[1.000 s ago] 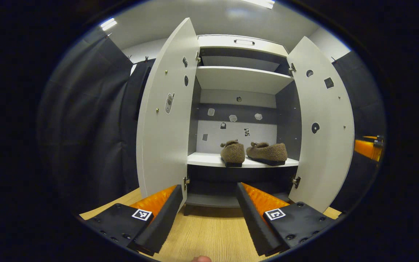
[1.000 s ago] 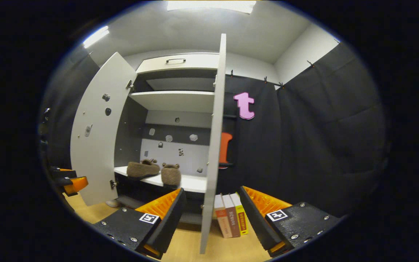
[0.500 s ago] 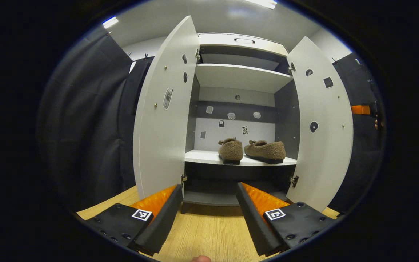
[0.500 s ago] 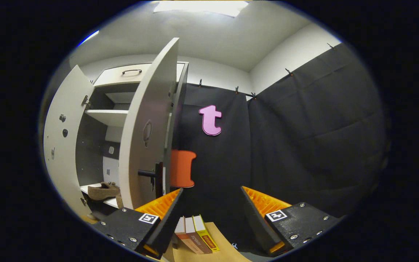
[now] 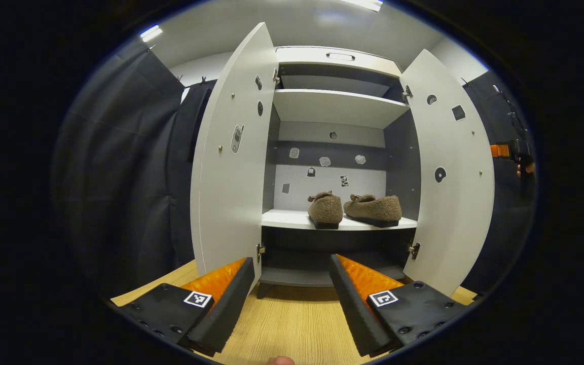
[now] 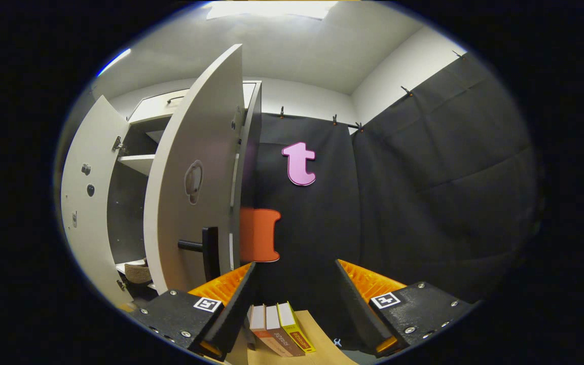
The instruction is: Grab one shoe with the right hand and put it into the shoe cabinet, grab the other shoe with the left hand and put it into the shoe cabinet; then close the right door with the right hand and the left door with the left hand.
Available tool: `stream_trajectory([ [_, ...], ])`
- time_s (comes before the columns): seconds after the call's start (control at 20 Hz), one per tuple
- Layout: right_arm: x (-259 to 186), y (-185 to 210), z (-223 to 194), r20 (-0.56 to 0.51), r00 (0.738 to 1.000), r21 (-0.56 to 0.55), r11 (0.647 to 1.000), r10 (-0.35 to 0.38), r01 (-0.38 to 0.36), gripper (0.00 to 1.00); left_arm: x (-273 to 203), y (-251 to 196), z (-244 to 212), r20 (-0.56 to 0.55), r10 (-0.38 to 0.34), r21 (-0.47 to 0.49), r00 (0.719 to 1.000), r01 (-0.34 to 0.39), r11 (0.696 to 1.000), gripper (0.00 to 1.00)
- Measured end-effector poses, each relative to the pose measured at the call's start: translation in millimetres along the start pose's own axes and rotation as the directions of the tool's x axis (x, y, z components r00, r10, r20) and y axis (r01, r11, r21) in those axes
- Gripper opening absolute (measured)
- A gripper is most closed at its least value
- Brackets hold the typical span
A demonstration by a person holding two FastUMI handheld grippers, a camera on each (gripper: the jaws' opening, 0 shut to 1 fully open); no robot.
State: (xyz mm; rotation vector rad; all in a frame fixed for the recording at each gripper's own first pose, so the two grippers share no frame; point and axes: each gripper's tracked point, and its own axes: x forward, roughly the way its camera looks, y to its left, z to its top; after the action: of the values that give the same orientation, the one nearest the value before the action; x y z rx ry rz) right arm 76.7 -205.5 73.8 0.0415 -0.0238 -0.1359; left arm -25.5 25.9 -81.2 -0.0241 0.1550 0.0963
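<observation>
In the left gripper view the white shoe cabinet point(image 5: 340, 57) stands with both doors open. Two brown fuzzy shoes point(image 5: 325, 210) point(image 5: 374, 210) sit side by side on its middle shelf point(image 5: 287, 220). My left gripper point(image 5: 292, 299) hangs open and empty in front of the cabinet, low over the wooden floor. My right gripper point(image 5: 511, 150) shows far off past the right door point(image 5: 449, 172). In the right gripper view my right gripper point(image 6: 294, 304) is open and empty on the outer side of the right door point(image 6: 195, 177). Its black handle point(image 6: 206, 247) is just left of my left finger.
Black cloth walls close in on both sides. Three books point(image 6: 282, 329) stand on the floor beside the cabinet, below my right gripper. The left door point(image 5: 231, 162) swings out toward my left gripper. A shoe's toe point(image 6: 137, 272) peeks past the right door's edge.
My right gripper has swung round the right door's edge to its outer face, so the handle now shows close by. The left gripper has barely moved.
</observation>
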Motion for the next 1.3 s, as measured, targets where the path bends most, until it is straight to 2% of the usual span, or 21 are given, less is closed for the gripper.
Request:
stream_trajectory([
  [0.2,0.7,2.6,-1.3,-0.001,1.0,0.007,1.0,-0.009,0.009,0.91,-2.6,4.2,-1.1,-0.009,0.006,-0.009,1.0,-0.006,1.0,0.96],
  [0.4,-5.5,18.0,0.7,0.003,1.0,-0.022,1.0,0.016,-0.016,0.89,-7.1,9.0,1.5,0.0,0.006,-0.016,1.0,-0.006,1.0,0.96],
  [0.7,-21.4,55.3,3.1,0.0,0.997,-0.006,0.997,0.073,-0.073,0.89,-5.5,13.8,3.7,0.004,0.004,-0.017,1.0,-0.004,1.0,0.96],
  [1.1,-18.6,122.0,2.7,-0.008,0.976,0.037,0.976,0.216,-0.216,0.89,-5.8,9.1,7.0,0.011,-0.017,-0.013,1.0,0.017,1.0,0.96],
  [1.3,-8.2,153.5,0.4,-0.007,0.962,0.095,0.958,0.273,-0.271,0.89,-6.6,9.8,6.4,0.007,-0.017,-0.005,1.0,0.017,1.0,0.97],
])
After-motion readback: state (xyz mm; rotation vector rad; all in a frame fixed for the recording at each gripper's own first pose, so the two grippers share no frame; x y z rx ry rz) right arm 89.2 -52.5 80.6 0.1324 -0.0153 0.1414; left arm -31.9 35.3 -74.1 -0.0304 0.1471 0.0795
